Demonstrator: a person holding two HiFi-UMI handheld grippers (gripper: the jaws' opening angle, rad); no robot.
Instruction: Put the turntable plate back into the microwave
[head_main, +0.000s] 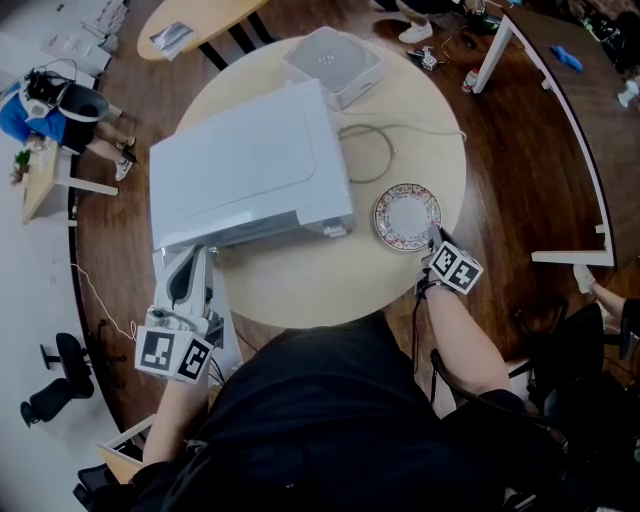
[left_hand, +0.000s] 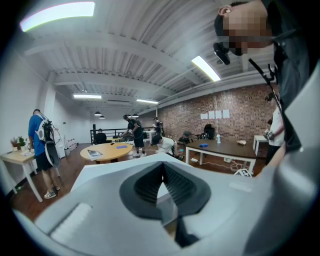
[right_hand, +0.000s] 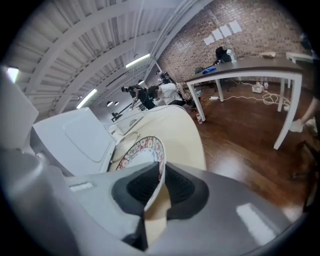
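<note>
Round, floral-rimmed ceramic plate (head_main: 405, 215) is lying on the cream counter (head_main: 300, 285), just beside the boxy white microwave (head_main: 250, 165).
Right hand-held gripper (head_main: 436, 240) is pinching the plate's thin rim; left hand-held gripper (head_main: 185, 258) is closing on the microwave door (head_main: 225, 320).

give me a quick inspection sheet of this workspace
surface: round table, pale top
job's things: microwave on the table; plate beside its right side
clutter: white box behind the microwave
grippers: right gripper shut on the plate's rim; left gripper jaws together, at the table's near-left edge
cables: cable looped on the table by the plate
surroundings: wooden floor, other tables, person in blue standing
</note>
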